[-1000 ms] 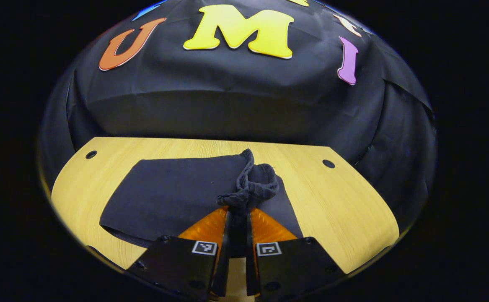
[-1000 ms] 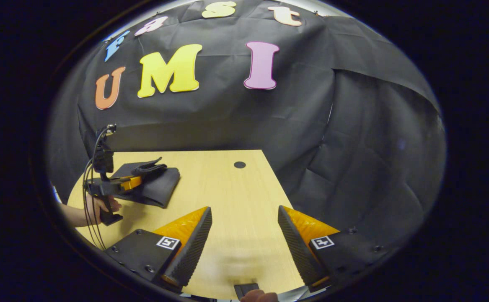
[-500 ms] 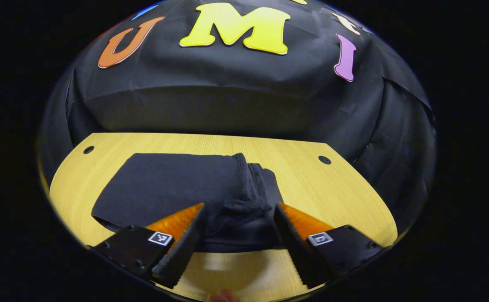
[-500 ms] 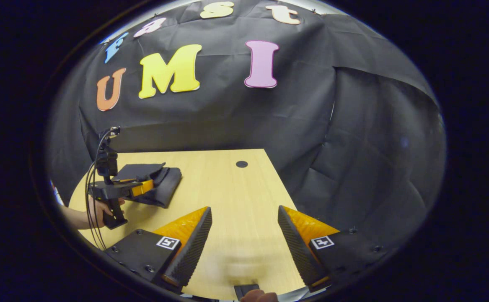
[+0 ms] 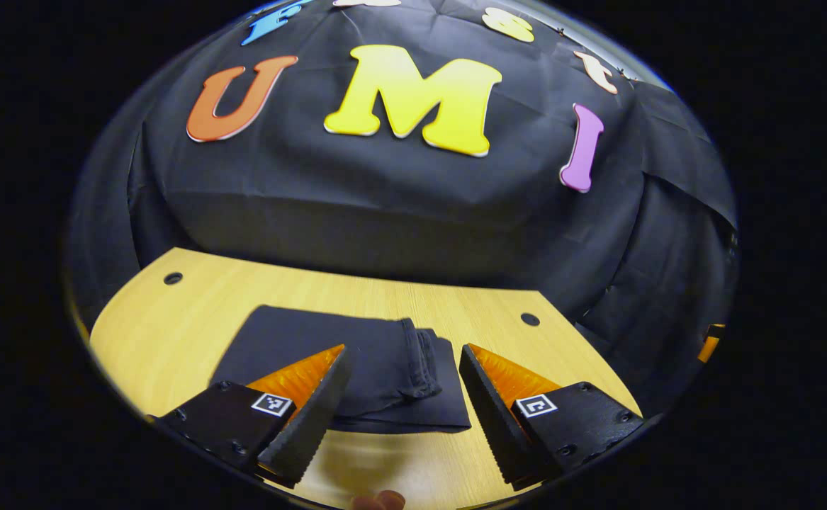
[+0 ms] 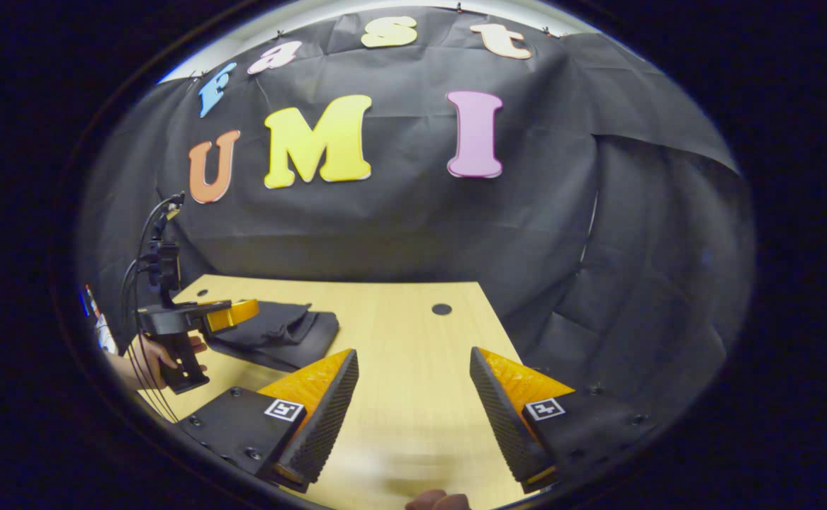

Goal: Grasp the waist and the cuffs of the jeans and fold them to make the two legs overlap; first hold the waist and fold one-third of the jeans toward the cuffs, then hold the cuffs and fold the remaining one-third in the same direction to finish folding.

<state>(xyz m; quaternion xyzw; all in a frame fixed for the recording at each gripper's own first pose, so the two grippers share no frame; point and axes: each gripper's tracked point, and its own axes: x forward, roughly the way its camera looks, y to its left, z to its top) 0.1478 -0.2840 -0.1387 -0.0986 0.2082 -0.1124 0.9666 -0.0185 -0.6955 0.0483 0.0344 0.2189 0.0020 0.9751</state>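
Now folded jeans (image 5: 356, 361) flat on table (image 5: 172, 326) (cuff edges stacked); left gripper (image 5: 402, 411) and right gripper (image 6: 413, 418) fingers apart, bare wood beneath right.

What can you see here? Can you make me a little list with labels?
jeans: dark, folded into a flat bundle, lying on the table
table: light wood, with small round holes
left gripper: open, holding nothing, jeans just ahead of it
right gripper: open, over bare table, apart from the jeans
hand: holding the left gripper's handle
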